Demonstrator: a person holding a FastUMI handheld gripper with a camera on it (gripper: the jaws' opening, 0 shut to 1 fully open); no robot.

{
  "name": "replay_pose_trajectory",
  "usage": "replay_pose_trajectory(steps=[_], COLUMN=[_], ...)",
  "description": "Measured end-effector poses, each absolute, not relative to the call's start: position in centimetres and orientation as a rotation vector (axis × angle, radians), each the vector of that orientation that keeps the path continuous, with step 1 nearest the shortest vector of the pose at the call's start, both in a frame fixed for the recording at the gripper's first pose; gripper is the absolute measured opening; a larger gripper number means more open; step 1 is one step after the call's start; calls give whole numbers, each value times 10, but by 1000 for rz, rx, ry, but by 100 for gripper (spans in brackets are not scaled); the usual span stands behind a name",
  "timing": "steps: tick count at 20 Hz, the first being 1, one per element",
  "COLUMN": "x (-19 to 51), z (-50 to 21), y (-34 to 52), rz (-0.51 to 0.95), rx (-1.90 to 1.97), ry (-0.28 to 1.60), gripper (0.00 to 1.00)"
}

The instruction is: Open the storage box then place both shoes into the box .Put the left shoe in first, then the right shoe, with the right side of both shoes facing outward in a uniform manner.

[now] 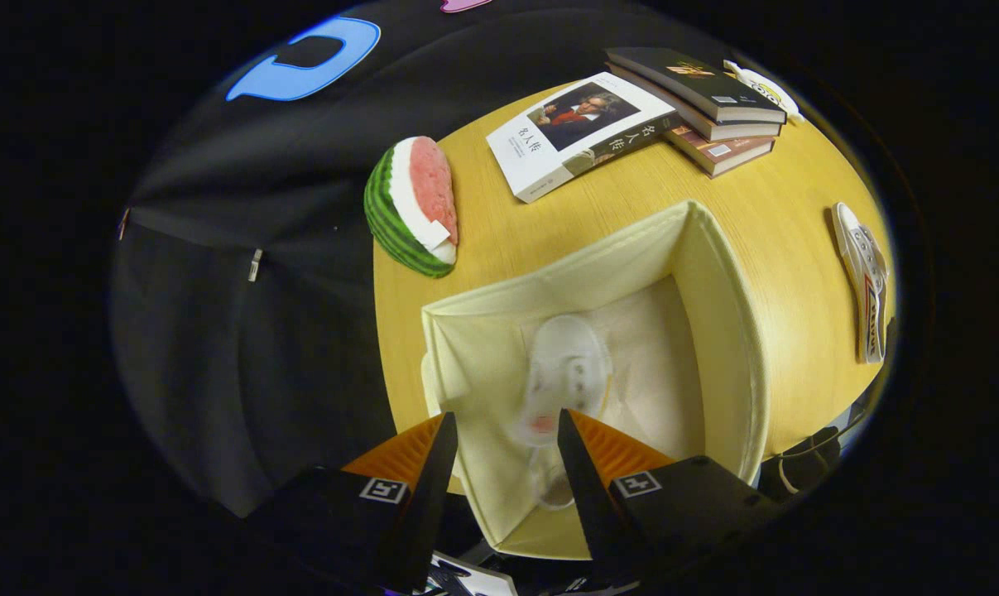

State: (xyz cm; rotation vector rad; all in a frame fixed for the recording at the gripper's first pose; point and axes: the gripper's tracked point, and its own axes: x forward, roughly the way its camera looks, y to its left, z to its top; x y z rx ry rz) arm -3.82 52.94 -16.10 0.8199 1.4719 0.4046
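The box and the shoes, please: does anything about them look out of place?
One shoe lies inside the open box, just beyond the open gripper. The other shoe lies on the table, outside the box. Nothing looks spilled or damaged.

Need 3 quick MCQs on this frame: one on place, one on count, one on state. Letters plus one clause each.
1. Where is the shoe that lies outside the storage box?
A. on the wooden table beside the box
B. on the books
C. under the watermelon slice

2. How many books are there?
A. two
B. four
C. six

3. The gripper is
A. shut on a shoe
B. open above the box
C. shut on the box wall

Key: 1 A, it rests on bare tabletop; 2 B, one lies alone, three are stacked; 3 B, fingers apart, the shoe in the box beyond them.
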Motion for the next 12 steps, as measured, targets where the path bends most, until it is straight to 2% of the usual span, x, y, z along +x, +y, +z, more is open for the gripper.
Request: replay_pose_trajectory(steps=[1, 3, 12], x=[-37, -37, -4], z=[-157, -149, -111], y=[527, 521, 428], rz=[416, 430, 451], rx=[818, 826, 966], ry=[1466, 1464, 1328], gripper=[88, 97, 98])
